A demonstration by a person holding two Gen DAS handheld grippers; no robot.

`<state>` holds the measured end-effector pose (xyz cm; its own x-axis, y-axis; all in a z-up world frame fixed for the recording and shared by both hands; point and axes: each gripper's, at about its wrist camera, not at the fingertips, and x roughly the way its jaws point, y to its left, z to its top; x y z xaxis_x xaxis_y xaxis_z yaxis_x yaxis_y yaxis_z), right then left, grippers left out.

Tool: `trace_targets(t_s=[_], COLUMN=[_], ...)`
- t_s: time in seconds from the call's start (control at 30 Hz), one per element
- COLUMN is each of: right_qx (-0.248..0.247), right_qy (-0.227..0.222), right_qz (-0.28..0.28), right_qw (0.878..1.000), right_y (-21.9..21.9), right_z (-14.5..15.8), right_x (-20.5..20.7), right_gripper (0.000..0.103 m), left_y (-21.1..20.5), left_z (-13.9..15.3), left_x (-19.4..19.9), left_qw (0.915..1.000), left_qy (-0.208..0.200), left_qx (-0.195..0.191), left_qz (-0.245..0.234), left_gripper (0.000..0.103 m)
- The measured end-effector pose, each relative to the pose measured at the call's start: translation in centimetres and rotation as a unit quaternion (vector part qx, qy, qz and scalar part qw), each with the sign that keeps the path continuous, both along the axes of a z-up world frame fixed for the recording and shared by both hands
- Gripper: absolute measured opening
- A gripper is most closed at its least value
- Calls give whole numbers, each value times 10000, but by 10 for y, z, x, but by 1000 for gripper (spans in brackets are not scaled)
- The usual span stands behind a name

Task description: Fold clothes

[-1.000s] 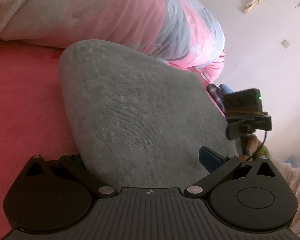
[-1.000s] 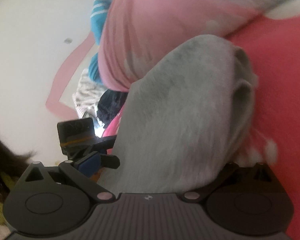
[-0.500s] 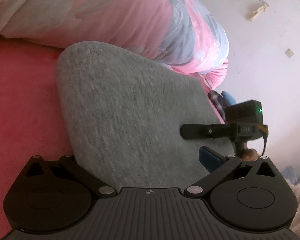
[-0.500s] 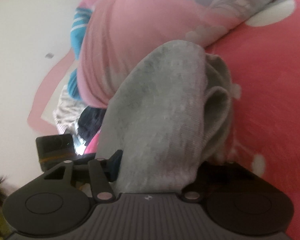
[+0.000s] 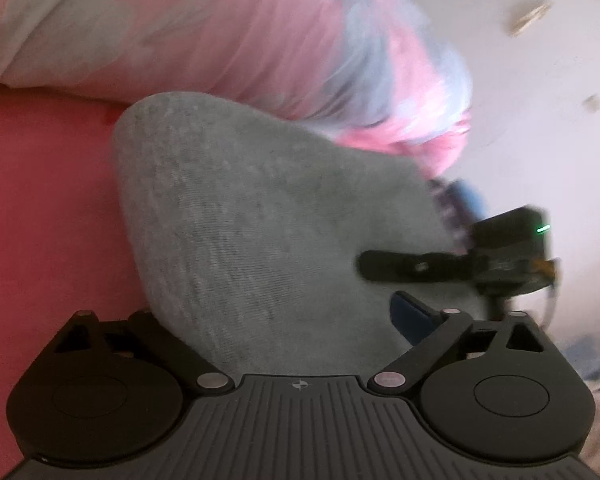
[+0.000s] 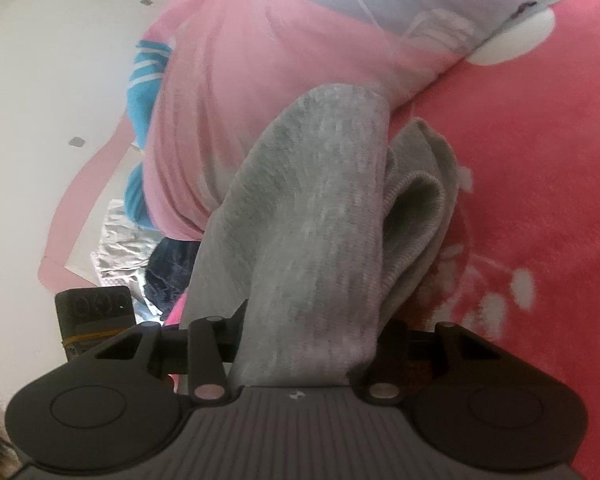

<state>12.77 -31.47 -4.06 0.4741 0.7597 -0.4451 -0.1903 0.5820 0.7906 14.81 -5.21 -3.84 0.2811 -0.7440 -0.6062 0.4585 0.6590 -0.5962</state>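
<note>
A grey knit garment (image 5: 260, 220) lies folded on the red blanket (image 5: 40, 200). It spreads wide between the jaws of my left gripper (image 5: 280, 316), which are closing. The blue right pad (image 5: 410, 312) sits at the cloth's edge and the left finger is hidden under it. In the right wrist view the same grey garment (image 6: 320, 208) is bunched into a narrow roll. My right gripper (image 6: 310, 332) is closing and its fingers squeeze that roll. From the left wrist view, the right gripper's finger (image 5: 412, 268) reaches over the cloth's right side.
A pink and grey-blue quilt (image 5: 220, 32) is heaped right behind the garment. Beyond the bed's edge lie a teal striped garment (image 6: 144, 92), a crumpled silvery sheet (image 6: 120, 248) and a dark cloth (image 6: 172, 276) on a pale floor (image 6: 40, 80).
The right gripper's jaws have narrowed on the grey garment and gathered it into a roll. In the left wrist view its finger has come in over the cloth from the right.
</note>
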Motion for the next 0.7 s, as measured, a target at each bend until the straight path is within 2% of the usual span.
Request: trace_targets(t_s=[0.07,0.17,0.33,0.43,0.57,0.7], right_qx=[-76,-38,-92,-203,-987,-1662], right_qy=[155,384,335,312,1,-220], right_qz=[-15,-6,142,-30,-207,-278], right_qw=[9998,9993,9993,9993,9949,9855], right_y=[0,-4,-4,0,17,37], right_z=[-4,-12,-15,-14,5,25], right_x=[4,7,5,2,-10,-18], right_gripper=[48,50,52,51,48,45], left_y=[-4,-4,-9,-18,-20,-18], left_z=[-2,-3,-1,3,10,21], left_x=[2,3,2,-5,-14,-22], left_qw=[9998,9997,9990,9973,9946,9920], left_qy=[-15,-45,-60,-209,-467,-684], left_qx=[177,234,451,703,906,1046], left_qz=[-36,-93,-9,78,195,199], left_gripper=[87,85,81,76,68,59])
